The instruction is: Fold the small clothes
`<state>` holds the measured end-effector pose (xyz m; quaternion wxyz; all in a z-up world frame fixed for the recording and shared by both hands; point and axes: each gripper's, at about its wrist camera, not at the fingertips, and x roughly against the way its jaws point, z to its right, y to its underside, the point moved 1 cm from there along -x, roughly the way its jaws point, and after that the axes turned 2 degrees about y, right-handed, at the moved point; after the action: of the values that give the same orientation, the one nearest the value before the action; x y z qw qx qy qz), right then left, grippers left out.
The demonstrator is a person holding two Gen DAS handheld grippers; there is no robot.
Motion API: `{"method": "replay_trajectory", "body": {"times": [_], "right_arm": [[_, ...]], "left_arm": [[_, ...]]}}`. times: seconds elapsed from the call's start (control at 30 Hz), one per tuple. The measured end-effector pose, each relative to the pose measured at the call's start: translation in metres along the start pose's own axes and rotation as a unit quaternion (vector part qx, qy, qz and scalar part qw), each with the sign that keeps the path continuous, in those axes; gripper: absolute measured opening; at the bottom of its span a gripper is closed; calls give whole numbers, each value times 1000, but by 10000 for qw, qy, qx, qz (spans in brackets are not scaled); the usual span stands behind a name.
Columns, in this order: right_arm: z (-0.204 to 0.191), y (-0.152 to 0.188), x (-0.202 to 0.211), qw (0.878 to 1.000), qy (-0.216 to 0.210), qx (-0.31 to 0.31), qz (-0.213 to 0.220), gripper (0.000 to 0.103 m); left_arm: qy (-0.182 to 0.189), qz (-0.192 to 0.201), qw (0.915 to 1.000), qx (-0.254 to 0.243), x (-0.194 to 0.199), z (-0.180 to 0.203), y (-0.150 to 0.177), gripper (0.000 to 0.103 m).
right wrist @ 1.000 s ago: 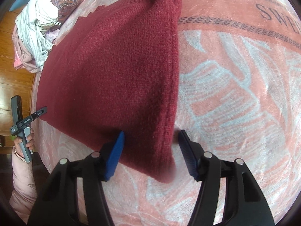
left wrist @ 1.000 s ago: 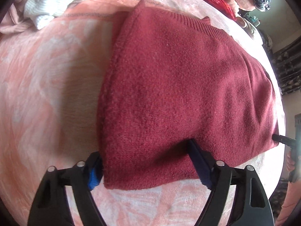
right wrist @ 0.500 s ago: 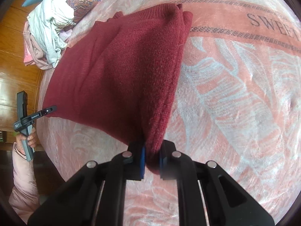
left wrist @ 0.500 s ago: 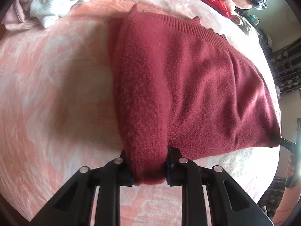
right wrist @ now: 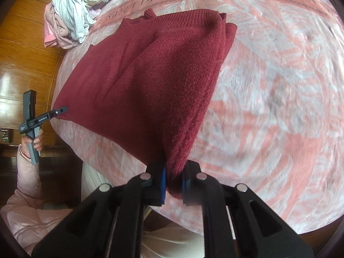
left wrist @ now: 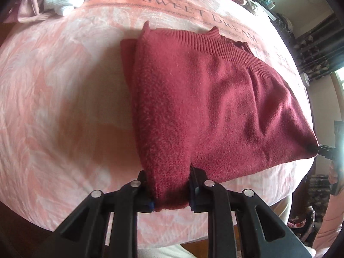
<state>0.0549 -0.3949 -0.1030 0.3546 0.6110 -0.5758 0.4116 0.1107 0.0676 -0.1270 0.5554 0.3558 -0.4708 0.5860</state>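
Only right wrist view shows hand [right wrist: 32,138]; sweater [right wrist: 148,81] pinched

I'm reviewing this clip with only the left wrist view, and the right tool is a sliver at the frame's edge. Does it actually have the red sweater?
Observer: Yes. The right tool has just closed its jaws, and its pads pinch a bunched corner of the red sweater.
Operator: How does my own tool look from outside?
Observer: The left tool, also just closed, grips the sweater's other near corner. A hand in a pink padded sleeve holds its handle.
Operator: What lies beyond that hand?
Observer: Glossy wood panelling stands beside the bed, past the edge of the pink blanket.
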Motion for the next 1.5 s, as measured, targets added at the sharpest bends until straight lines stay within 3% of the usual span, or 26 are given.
{"method": "replay_trajectory", "body": {"times": [0.23, 0.37, 0.5, 0.57, 0.67, 0.7, 0.77, 0.93, 1.07, 1.13, 1.27, 1.5], "right_arm": [[23, 11, -54, 9983, 414, -256, -319, 15], [32, 12, -71, 9984, 388, -380, -177, 21], [30, 12, -67, 9986, 366, -372, -71, 21], [28, 13, -60, 9987, 421, -297, -46, 28], [26, 15, -39, 9978, 631, -161, 130, 47], [26, 13, -32, 9975, 657, -145, 199, 51], [27, 3, -14, 9966, 744, -74, 344, 51], [23, -55, 16, 9937, 768, 3, 816, 53], [22, -108, 9, 9924, 773, 67, 951, 60], [28, -133, -1, 9933, 742, 27, 887, 60], [34, -171, -25, 9954, 653, -90, 696, 62], [34, -196, -56, 9971, 655, 32, 377, 62]], "left_arm": [[-392, -163, 9990, -159, -42, -8, 20, 24], [-491, -50, 9987, -79, -64, -16, 22, 36], [-617, 133, 9978, -203, -65, -13, 28, 39], [-621, 124, 9978, -205, -63, -9, 34, 43], [-730, 89, 9972, -163, -45, -16, 34, 63], [-844, 106, 9963, -136, -36, -18, 34, 65], [-911, 204, 9956, -84, -19, -29, 32, 68], [-1081, 678, 9917, 148, 12, -44, -19, 69], [-967, 829, 9918, -20, 1, -33, -80, 69], [-980, 815, 9917, -170, -12, -25, -104, 69], [-1455, 657, 9867, -314, -42, -18, -146, 69], [-1297, 568, 9892, -373, -69, -20, -178, 69]]}}
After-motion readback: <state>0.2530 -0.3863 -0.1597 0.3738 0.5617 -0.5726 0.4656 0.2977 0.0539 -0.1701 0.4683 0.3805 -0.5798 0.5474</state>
